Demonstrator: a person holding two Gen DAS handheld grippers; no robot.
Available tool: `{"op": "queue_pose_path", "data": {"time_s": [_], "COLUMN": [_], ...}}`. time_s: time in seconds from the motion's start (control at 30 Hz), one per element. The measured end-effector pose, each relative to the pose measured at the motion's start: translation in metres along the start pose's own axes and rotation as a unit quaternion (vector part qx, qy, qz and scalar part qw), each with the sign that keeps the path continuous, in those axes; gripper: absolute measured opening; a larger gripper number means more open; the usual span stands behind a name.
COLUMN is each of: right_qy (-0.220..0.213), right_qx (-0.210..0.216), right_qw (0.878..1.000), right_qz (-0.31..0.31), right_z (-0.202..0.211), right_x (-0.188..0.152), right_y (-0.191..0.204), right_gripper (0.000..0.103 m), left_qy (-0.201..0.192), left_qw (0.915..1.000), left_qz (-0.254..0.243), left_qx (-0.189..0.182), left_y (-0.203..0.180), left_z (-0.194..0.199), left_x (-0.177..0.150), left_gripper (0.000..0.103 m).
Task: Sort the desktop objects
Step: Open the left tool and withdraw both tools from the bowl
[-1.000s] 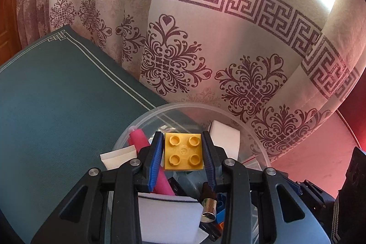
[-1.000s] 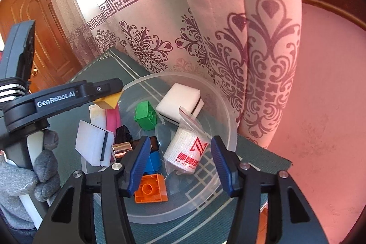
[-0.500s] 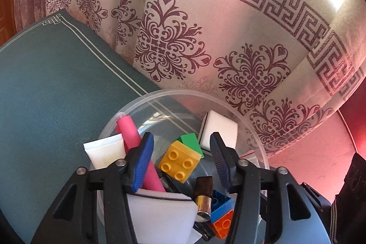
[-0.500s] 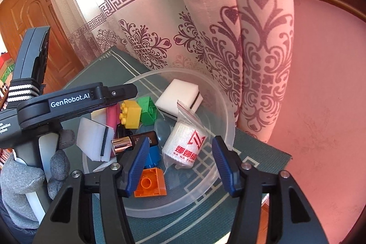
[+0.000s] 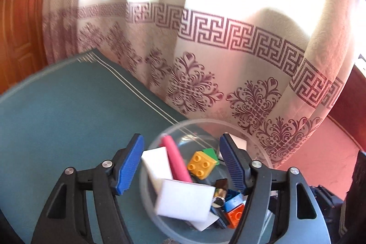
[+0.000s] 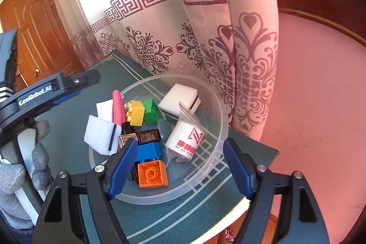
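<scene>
Sorting appeared nearly finished: the yellow brick (image 6: 135, 111) lay in the full bowl (image 6: 219, 111) at the worktop's far corner; both tools, left tool (image 5: 181, 166) and right tool (image 6: 180, 169), were spreading, holding nothing.

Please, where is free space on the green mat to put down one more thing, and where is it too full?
The green mat is bare left of the clear bowl, up to the curtain. A bare strip also lies before the bowl, toward the mat's near edge. Inside the bowl it is crowded.

Crowded bowl (image 6: 219, 145); bare mat (image 5: 57, 120) leftward
</scene>
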State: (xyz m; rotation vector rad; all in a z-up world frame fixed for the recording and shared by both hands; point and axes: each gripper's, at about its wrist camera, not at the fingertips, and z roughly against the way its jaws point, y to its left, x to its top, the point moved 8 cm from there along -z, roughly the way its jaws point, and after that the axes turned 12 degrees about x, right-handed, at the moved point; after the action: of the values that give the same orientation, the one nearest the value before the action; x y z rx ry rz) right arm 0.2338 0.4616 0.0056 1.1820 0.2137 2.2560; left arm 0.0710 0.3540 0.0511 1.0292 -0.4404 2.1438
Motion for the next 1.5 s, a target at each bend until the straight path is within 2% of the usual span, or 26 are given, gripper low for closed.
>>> {"op": "queue_pose_path", "data": {"time_s": [0.1, 0.2, 0.33, 0.43, 0.67, 1.0, 1.2, 1.5], "right_qy": [0.0, 0.01, 0.016, 0.019, 0.021, 0.016, 0.021, 0.025], "right_qx": [-0.003, -0.003, -0.011, -0.017, -0.035, -0.04, -0.04, -0.039], "right_qw": [1.0, 1.0, 1.0, 1.0, 0.999, 0.999, 0.999, 0.999], "right_qz": [-0.005, -0.009, -0.003, 0.003, 0.029, 0.021, 0.017, 0.014], "right_z": [0.004, 0.005, 0.01, 0.014, 0.02, 0.026, 0.023, 0.02], "right_x": [-0.002, -0.007, -0.016, -0.021, -0.024, -0.025, -0.026, -0.028], "right_y": [0.002, 0.004, 0.007, 0.011, 0.022, 0.018, 0.016, 0.013], "right_gripper": [0.085, 0.087, 0.088, 0.088, 0.09, 0.092, 0.093, 0.093], "left_qy": [-0.026, -0.028, 0.006, 0.027, 0.034, 0.042, 0.058, 0.06], "left_qw": [0.9985, 0.9959, 0.9944, 0.9942, 0.9909, 0.9931, 0.9954, 0.9959], "left_qz": [-0.012, -0.006, -0.006, -0.012, -0.025, -0.024, -0.01, -0.015], "left_qx": [0.046, 0.086, 0.105, 0.104, 0.128, 0.107, 0.075, 0.066], "left_y": [0.006, 0.015, 0.02, 0.02, 0.018, 0.008, 0.001, -0.003], "left_z": [0.019, 0.031, 0.035, 0.034, 0.043, 0.047, 0.043, 0.041], "left_x": [-0.002, -0.01, -0.028, -0.042, -0.058, -0.065, -0.069, -0.07], "left_gripper": [0.076, 0.082, 0.082, 0.082, 0.082, 0.082, 0.082, 0.082]}}
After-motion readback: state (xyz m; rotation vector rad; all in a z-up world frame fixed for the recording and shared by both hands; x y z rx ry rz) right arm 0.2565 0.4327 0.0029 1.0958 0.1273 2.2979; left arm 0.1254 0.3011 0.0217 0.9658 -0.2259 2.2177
